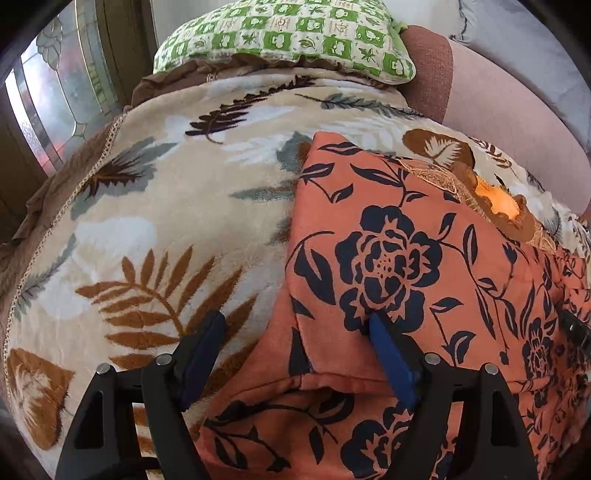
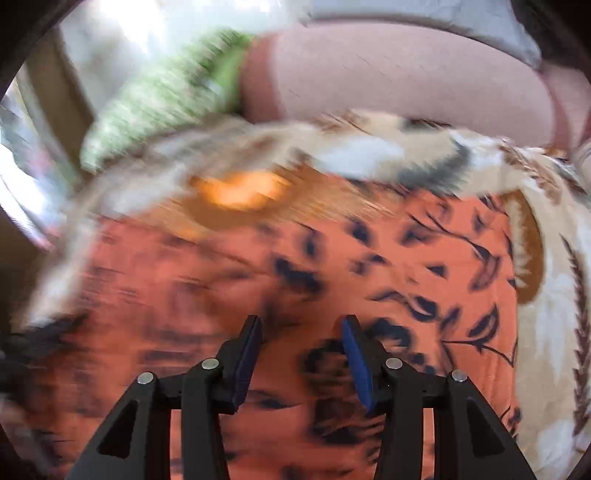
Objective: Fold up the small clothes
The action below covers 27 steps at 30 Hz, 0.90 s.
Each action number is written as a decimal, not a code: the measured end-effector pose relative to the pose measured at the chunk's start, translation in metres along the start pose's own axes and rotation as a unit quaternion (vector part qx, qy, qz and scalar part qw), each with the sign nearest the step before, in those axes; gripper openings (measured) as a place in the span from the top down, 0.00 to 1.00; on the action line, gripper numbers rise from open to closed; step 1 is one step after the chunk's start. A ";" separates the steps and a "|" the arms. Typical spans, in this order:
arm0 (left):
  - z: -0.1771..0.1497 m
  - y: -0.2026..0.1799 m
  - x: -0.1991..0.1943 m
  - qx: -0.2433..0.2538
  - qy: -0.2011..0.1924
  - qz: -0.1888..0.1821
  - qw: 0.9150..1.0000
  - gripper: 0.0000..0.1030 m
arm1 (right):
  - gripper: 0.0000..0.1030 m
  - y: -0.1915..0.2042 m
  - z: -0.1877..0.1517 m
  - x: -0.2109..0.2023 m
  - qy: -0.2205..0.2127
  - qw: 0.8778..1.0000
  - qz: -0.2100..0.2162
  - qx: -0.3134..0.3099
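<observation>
left wrist view: orange floral garment lay on leaf-print blanket, toward its right edge, folded edge near. left gripper spread wide, grasping nothing; one finger over blanket, other on garment. green checked pillow at blanket's far edge.
right wrist view, blurred: right gripper part-spread above garment, nothing pinched.
</observation>
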State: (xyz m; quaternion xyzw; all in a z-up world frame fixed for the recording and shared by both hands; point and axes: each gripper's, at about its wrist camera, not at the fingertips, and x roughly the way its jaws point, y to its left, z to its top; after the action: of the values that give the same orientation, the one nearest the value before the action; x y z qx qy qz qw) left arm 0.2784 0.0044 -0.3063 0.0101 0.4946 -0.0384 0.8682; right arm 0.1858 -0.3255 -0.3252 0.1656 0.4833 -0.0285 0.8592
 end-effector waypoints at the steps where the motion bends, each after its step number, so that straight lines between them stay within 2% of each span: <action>1: 0.000 0.000 -0.001 0.000 0.002 -0.001 1.000 0.21 | 0.53 -0.010 0.001 -0.002 -0.014 0.999 0.022 0.025; 2: 0.000 0.000 -0.002 -0.001 0.002 -0.001 1.000 0.21 | 0.54 -0.014 0.006 -0.003 -0.016 0.998 0.031 0.049; 5: -0.004 0.001 -0.015 0.007 -0.001 -0.001 1.000 0.21 | 0.52 -0.031 0.010 -0.023 -0.035 0.994 0.016 0.098; 7: -0.010 0.003 -0.030 0.021 -0.016 -0.005 1.000 0.21 | 0.51 -0.039 0.008 -0.043 -0.038 0.992 0.042 0.110; 8: -0.016 0.006 -0.039 0.030 -0.027 -0.004 0.999 0.21 | 0.49 -0.043 0.007 -0.052 -0.038 0.991 0.056 0.113; 10: -0.028 0.012 -0.057 0.041 -0.039 0.000 0.998 0.21 | 0.36 -0.049 -0.006 -0.079 -0.052 0.988 0.080 0.119; 13: -0.043 0.030 -0.077 0.030 -0.040 -0.002 0.999 0.22 | 0.34 -0.057 -0.025 -0.112 -0.058 0.987 0.090 0.122; 18: -0.085 0.064 -0.105 0.035 -0.034 -0.006 0.999 0.22 | 0.34 -0.091 -0.078 -0.155 -0.020 0.984 0.097 0.146; 21: -0.109 0.090 -0.119 0.021 -0.016 -0.028 0.999 0.22 | 0.34 -0.113 -0.115 -0.180 0.007 0.985 0.083 0.153; 27: -0.139 0.121 -0.140 0.028 0.008 -0.036 0.999 0.22 | 0.34 -0.130 -0.170 -0.196 0.053 0.980 0.081 0.175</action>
State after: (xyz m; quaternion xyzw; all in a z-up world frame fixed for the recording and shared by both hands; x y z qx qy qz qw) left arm 0.0970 0.1409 -0.2596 0.0170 0.5005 -0.0837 0.8615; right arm -0.0849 -0.4165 -0.2753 0.3538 0.5007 -0.0341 0.7893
